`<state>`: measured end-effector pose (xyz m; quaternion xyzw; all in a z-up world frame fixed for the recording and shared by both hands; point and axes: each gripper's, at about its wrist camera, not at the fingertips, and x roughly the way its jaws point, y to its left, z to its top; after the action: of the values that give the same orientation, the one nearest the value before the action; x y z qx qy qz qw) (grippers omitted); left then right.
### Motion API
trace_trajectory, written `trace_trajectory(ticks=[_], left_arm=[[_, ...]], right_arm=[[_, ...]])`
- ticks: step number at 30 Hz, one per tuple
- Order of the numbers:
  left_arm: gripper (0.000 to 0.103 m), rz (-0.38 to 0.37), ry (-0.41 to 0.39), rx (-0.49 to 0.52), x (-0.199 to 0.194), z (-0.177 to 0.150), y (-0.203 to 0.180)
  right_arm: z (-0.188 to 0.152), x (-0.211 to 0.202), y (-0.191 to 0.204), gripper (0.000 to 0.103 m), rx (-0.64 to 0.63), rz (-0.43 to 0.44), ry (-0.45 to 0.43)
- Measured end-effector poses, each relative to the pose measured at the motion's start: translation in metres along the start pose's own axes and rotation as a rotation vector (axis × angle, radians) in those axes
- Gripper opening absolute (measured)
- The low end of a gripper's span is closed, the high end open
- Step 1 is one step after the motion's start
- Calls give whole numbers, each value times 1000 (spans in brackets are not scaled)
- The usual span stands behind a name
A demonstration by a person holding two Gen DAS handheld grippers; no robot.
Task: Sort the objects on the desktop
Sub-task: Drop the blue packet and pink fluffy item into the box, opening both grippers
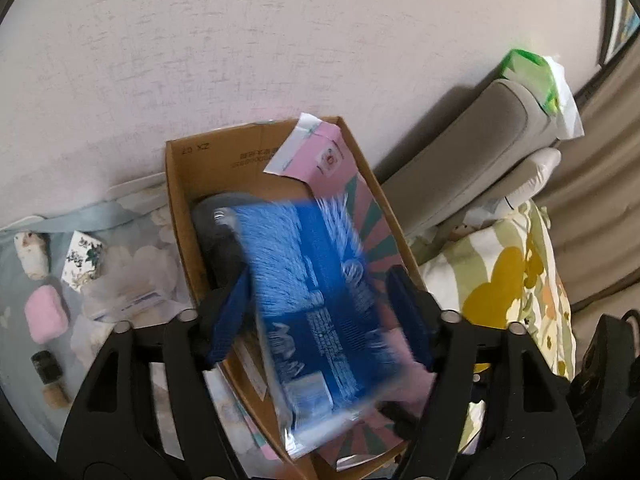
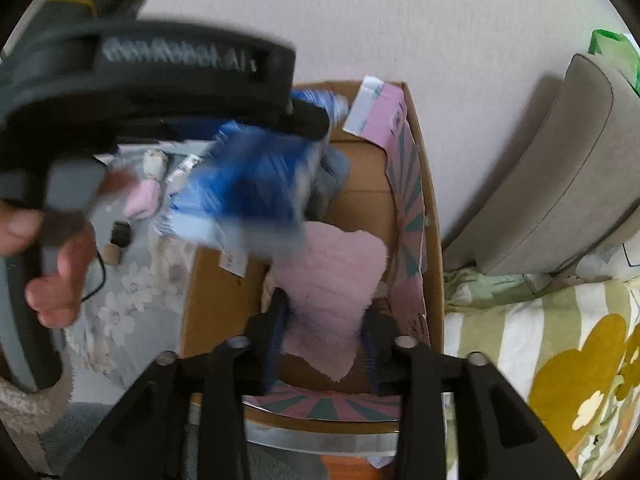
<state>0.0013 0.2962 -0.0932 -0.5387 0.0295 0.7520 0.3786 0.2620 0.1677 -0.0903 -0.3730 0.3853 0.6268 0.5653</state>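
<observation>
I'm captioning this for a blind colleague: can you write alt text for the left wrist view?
A blurred blue packet sits between the open left tool's fingers, above a cardboard box that holds a pink carton. Small items, including a pink block, lie on the floral cloth to the left.

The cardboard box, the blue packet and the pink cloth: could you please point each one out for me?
cardboard box [image 1: 208, 168], left wrist view, bare inner back wall.
blue packet [image 1: 316, 280], left wrist view, middle of its printed face.
pink cloth [image 2: 328, 280], right wrist view, middle of the fabric.
</observation>
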Motion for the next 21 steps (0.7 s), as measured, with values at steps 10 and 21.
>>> trace_trajectory(ticks=[10, 21], left_arm=[[103, 32, -89, 59, -26, 11, -5], [103, 32, -122, 65, -62, -1, 13]], right_arm=[[0, -7, 1, 72, -4, -62, -32], [14, -20, 12, 73, -25, -93, -84]])
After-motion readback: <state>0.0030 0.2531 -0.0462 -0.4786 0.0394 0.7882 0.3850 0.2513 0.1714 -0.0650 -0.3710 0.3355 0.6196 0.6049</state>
